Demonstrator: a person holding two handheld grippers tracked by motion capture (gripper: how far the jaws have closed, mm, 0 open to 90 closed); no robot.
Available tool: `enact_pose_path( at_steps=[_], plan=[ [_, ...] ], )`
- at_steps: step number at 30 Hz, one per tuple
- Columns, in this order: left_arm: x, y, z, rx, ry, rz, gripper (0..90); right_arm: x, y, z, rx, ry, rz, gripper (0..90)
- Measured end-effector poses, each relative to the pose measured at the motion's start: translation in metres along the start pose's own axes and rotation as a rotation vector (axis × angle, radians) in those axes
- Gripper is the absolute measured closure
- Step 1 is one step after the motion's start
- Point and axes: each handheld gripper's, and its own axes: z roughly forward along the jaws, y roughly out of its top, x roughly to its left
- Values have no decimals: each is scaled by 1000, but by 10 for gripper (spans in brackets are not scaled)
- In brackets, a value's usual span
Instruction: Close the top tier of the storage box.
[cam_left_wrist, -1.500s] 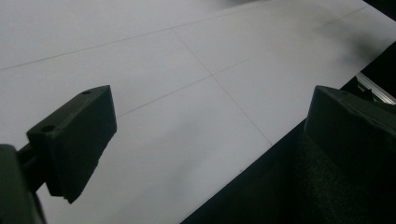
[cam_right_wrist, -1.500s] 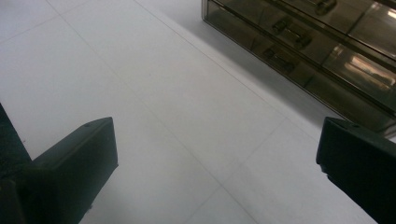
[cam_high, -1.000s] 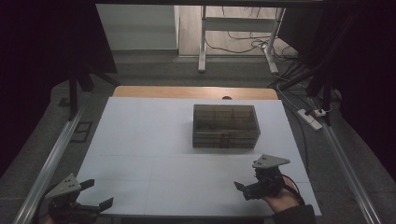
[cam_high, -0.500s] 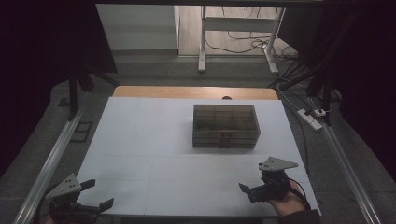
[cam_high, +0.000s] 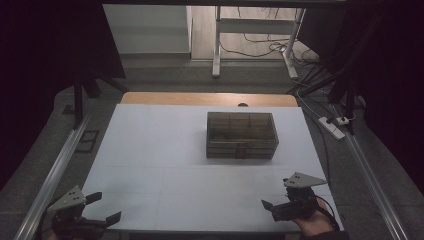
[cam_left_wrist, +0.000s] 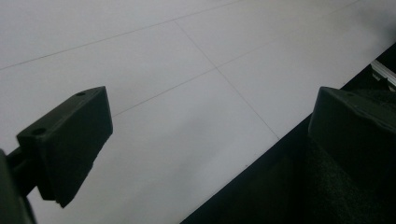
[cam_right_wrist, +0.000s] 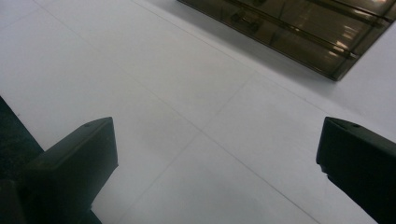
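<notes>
we hold each hand-held gripper, left (cam_high: 102, 207) and right (cam_high: 270, 209), wide open and empty over the white desk (cam_high: 165, 150), well short of the compartment box (cam_high: 242, 135).

A white counter (cam_high: 165, 165) with thin seam lines and a wooden far edge stands on grey floor (cam_high: 165, 75), with a power strip (cam_high: 334, 125), tangled cables (cam_high: 260, 47) and a metal rail (cam_high: 55, 170) around it.
</notes>
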Motion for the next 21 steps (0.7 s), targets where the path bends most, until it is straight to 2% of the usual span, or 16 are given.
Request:
enact_pose_path(
  at_steps=[10,21],
  plan=[
    [1,0,-1,-4,-2,-12,6,-8,-13,-11,-6,-31,51,0],
    [2,-1,-1,-11,-3,-22,6,-12,-21,-24,-21,-41,77,0]
  ],
)
